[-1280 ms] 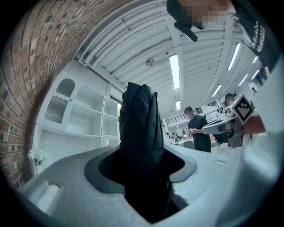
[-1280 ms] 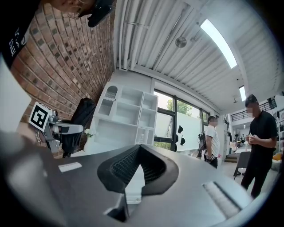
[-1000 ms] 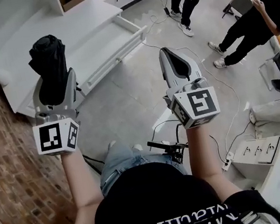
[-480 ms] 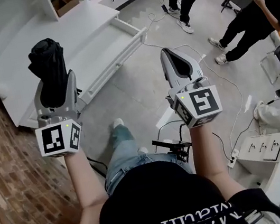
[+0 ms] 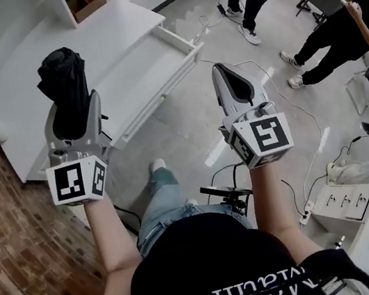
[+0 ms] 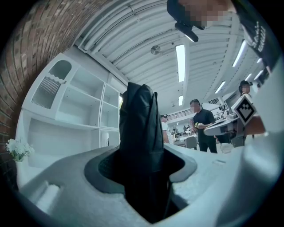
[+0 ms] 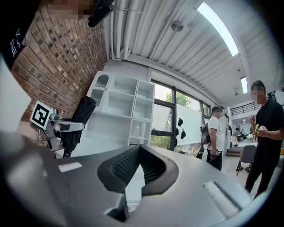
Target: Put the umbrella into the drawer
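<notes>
Since your left claw (image 5: 72, 103) is clenched on the folded black umbrella (image 5: 61, 69), which stands roughly upright, the open drawer (image 5: 159, 86) lies just far-right of it, long axis slanting far-right, with your closed, empty right claw (image 5: 222, 70) flanking its right end.
</notes>
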